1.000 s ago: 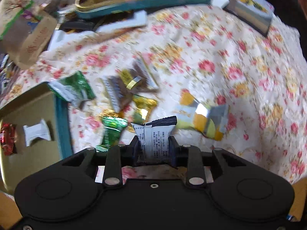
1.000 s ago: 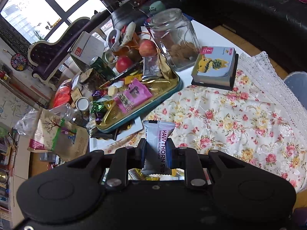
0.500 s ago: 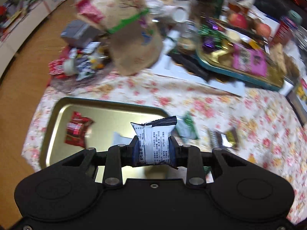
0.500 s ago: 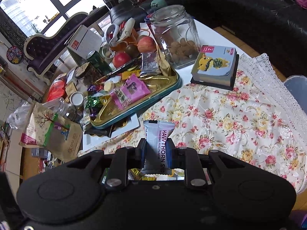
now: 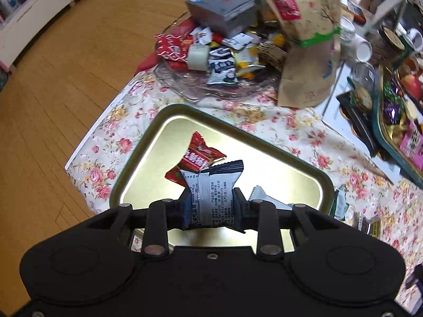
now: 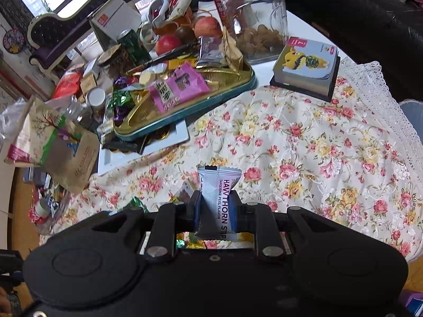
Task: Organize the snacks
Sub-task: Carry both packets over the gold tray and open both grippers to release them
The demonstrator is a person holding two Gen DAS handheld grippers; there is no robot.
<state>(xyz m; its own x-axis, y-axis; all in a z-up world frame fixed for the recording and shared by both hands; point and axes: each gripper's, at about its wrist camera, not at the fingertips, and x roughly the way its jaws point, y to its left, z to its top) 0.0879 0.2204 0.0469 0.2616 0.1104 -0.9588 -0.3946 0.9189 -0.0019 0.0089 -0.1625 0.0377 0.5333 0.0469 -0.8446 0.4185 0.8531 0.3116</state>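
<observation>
Two grippers, each with its jaws clamped on a wrapped snack.

Over on the left, the left gripper (image 5: 211, 206) pinches a silver-and-black snack packet (image 5: 212, 195) across its middle, held above the gold tray (image 5: 148, 158), where a red wrapper (image 5: 197, 155) and a white wrapper (image 5: 264, 198) lie. Beyond the tray a glass dish (image 5: 201, 89) piled with sachets and a brown paper bag (image 5: 309, 52) stand on the floral cloth (image 5: 304, 132). The right gripper (image 6: 216, 208) grips a pale hawthorn strip packet (image 6: 218, 192) upright above the cloth-covered surface; farther off sit a teal-rimmed tray of sweets (image 6: 238, 89), a glass jar (image 6: 253, 18) and a small box with a yellow cartoon figure (image 6: 306, 66).
</observation>
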